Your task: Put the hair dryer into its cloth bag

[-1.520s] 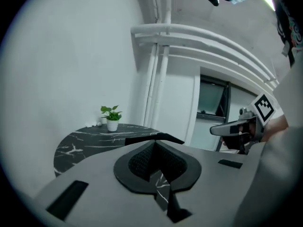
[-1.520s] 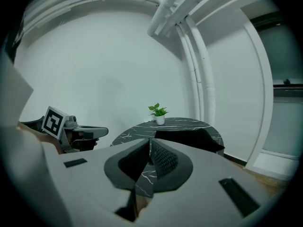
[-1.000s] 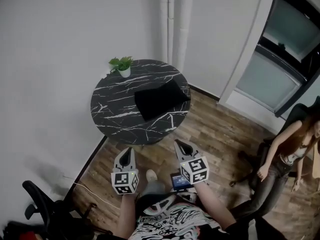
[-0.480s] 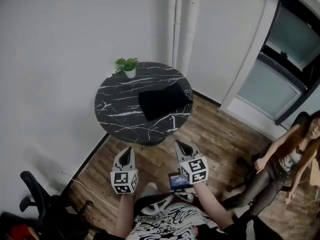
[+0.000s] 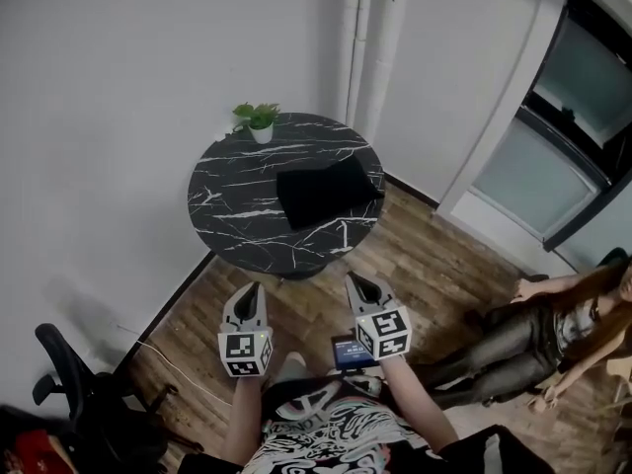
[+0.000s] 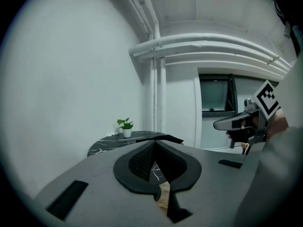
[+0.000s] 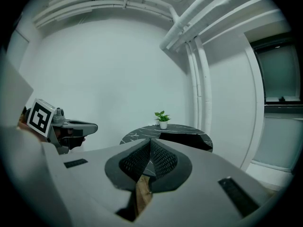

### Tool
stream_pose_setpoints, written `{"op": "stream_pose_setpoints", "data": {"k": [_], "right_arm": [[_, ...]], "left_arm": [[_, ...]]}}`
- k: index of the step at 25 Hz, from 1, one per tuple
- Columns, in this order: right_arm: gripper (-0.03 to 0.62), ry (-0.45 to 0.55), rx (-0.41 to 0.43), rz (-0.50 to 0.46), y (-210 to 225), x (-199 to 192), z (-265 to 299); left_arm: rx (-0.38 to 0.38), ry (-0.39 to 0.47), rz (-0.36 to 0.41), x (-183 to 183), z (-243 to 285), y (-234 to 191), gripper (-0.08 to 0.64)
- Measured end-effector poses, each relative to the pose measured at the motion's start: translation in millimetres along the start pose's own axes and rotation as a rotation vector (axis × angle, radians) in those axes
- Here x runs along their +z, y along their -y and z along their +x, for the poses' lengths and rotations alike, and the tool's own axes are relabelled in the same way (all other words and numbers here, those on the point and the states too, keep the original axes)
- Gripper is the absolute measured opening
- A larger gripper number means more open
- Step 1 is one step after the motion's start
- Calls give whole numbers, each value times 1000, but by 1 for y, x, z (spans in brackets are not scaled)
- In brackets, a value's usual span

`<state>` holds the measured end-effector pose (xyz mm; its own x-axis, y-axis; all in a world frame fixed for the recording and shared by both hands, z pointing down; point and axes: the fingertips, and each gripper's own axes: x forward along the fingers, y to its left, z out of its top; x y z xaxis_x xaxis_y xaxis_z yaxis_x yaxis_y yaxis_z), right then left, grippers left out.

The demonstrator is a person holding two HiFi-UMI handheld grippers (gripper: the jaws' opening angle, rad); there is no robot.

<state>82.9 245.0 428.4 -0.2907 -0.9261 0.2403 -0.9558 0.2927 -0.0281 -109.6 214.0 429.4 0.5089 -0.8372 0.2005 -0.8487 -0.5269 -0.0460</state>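
**Both grippers closed and empty, bag lying on the table ahead**

The black cloth bag [image 5: 326, 194] is lying flat on the right half of the round black marble table [image 5: 232, 200]. Its long axis is running across the table from left to right and rising a little toward the wall side. Its right corner is reaching the table's rim. It is showing as a plain, dark, roughly rectangular sheet of cloth with a soft, uneven outline. Which end is its mouth cannot be told.

The left gripper [image 5: 253, 289] is pointing toward the table with its jaws pressed together and nothing between them. The right gripper [image 5: 354, 279] is being held just beside it, also closed and empty. Both are hanging well short of the table, over the wood floor [image 5: 434, 260].

A small potted plant [image 5: 259, 121] is standing at the table's far edge, apart from the bag. White pipes [image 5: 370, 38] are running up the wall behind the table. An office chair [image 5: 79, 393] is sitting at the lower left, and a person [image 5: 533, 334] is sitting low at the right, well apart from the table. A small screen [image 5: 353, 354] is glowing at the wearer's waist, below the right gripper.
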Motion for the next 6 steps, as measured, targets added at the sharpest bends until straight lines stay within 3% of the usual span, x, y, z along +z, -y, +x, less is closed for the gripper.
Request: {"op": "stream_pose_setpoints", "data": {"k": [6], "right_arm": [[20,0,6,3,4,-10,-2]], "left_arm": [[6,-4,-8,-10,2,4,14]]}}
